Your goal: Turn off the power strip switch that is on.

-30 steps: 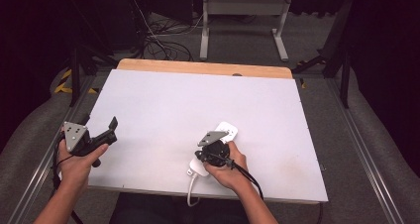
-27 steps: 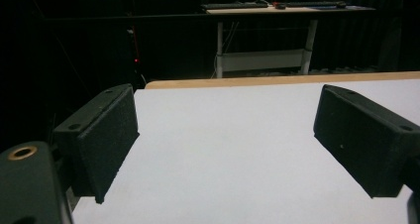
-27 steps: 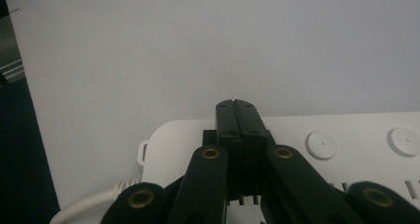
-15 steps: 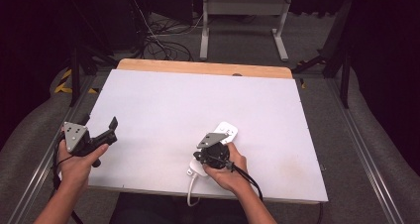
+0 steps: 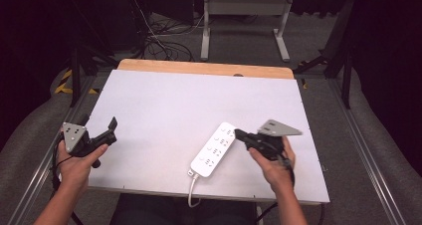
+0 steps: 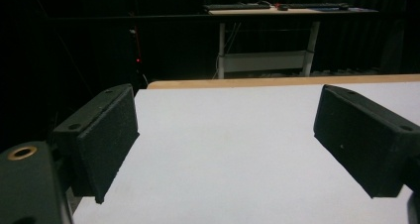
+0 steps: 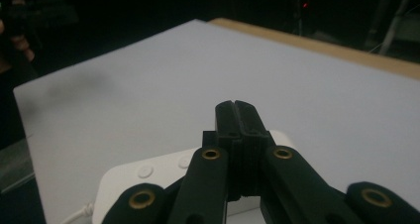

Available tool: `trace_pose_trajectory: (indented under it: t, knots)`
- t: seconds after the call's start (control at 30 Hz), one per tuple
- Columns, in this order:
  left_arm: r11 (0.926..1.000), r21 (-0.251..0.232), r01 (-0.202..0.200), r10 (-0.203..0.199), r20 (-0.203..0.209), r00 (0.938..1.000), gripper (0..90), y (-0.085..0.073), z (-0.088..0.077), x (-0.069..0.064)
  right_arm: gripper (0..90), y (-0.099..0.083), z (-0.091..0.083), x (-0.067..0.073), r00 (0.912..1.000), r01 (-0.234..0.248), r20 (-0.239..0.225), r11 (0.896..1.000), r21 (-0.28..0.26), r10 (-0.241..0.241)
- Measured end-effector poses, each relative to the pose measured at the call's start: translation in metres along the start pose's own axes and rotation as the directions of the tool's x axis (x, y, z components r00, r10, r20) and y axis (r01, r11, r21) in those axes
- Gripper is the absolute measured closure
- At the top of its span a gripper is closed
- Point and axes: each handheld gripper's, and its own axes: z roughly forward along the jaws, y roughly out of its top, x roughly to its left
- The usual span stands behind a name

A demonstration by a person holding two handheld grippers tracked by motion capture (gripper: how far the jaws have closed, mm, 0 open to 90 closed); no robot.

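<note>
High view: white power strip [image 5: 214, 149] lay diagonal on the white table [image 5: 164, 100] near the front edge, cord off the front. Right gripper [image 5: 239, 134] sat at the strip's far end; left gripper [image 5: 110, 130] was well apart at the left edge. Left gripper view: jaws spread wide, nothing between them. Right gripper view: jaws pressed together (empty) just over the strip [image 7: 143, 177].
</note>
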Motion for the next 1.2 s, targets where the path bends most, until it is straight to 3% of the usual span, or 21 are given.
trace_pose_trajectory:
  t: [0.1, 0.2, 0.43, 0.53, 0.7, 0.73, 0.8, 0.87, 0.93, 0.97, 1.07, 1.13, 1.2]
  knots:
    - [1.0, -0.003, 0.003, -0.003, -0.007, 1.0, 10.6, 0.0, 0.0, 0.001, 90.0, -0.004, -0.027, -0.015, 0.9973, -0.031, 0.063, 0.995, -0.098, 0.037]
    - [1.0, -0.005, 0.008, -0.008, -0.014, 0.9999, 10.6, 0.001, 0.0, 0.003, 90.0, -0.012, -0.051, -0.026, 0.9893, -0.033, 0.134, 0.982, -0.185, 0.058]
    - [0.9997, -0.003, 0.025, -0.025, -0.015, 0.9996, 10.7, 0.001, 0.001, 0.003, 90.0, -0.028, -0.068, -0.031, 0.9752, -0.021, 0.211, 0.978, -0.21, 0.066]
    - [0.9997, -0.005, 0.025, -0.025, -0.015, 0.9996, 10.8, 0.001, 0.0, 0.004, 90.0, -0.036, -0.071, -0.032, 0.9687, -0.015, 0.24, 0.981, -0.194, 0.062]
    - [0.9997, -0.001, 0.024, -0.024, -0.011, 0.9996, 10.8, 0.001, 0.001, 0.004, 86.6, -0.04, -0.078, -0.038, 0.9543, -0.025, 0.284, 0.973, -0.231, 0.092]
    - [0.9997, -0.001, 0.023, -0.023, -0.011, 0.9997, 10.8, 0.001, 0.001, 0.003, 83.5, -0.041, -0.078, -0.04, 0.953, -0.024, 0.289, 0.974, -0.225, 0.09]
    - [0.9997, -0.003, 0.024, -0.024, -0.009, 0.9997, 10.8, 0.001, 0.001, 0.003, 67.2, -0.044, -0.076, -0.042, 0.9462, -0.025, 0.308, 0.972, -0.233, 0.098]
    - [0.9997, -0.002, 0.024, -0.024, -0.009, 0.9997, 10.8, 0.001, 0.001, 0.003, 42.1, -0.045, -0.073, -0.045, 0.9296, -0.014, 0.353, 0.966, -0.258, 0.107]
    - [0.9997, -0.001, 0.026, -0.026, -0.01, 0.9996, 10.8, 0.001, 0.001, 0.004, 26.0, -0.047, -0.07, -0.049, 0.9066, -0.039, 0.394, 0.96, -0.276, 0.151]
    - [0.9997, -0.001, 0.026, -0.026, -0.011, 0.9996, 10.8, 0.001, 0.001, 0.004, 21.0, -0.047, -0.068, -0.05, 0.8965, -0.064, 0.406, 0.959, -0.275, 0.177]
    - [0.9995, -0.005, 0.032, -0.032, -0.015, 0.9994, 10.8, 0.001, 0.001, 0.004, 14.0, -0.049, -0.066, -0.052, 0.8834, -0.087, 0.423, 0.957, -0.276, 0.202]
    - [0.9996, -0.003, 0.028, -0.028, -0.015, 0.9995, 10.8, 0.001, 0.0, 0.005, 10.9, -0.049, -0.065, -0.053, 0.8766, -0.097, 0.43, 0.955, -0.281, 0.216]
    - [0.9995, -0.004, 0.03, -0.03, -0.015, 0.9994, 10.8, 0.001, 0.0, 0.005, 9.4, -0.049, -0.064, -0.053, 0.8761, -0.099, 0.43, 0.954, -0.281, 0.218]
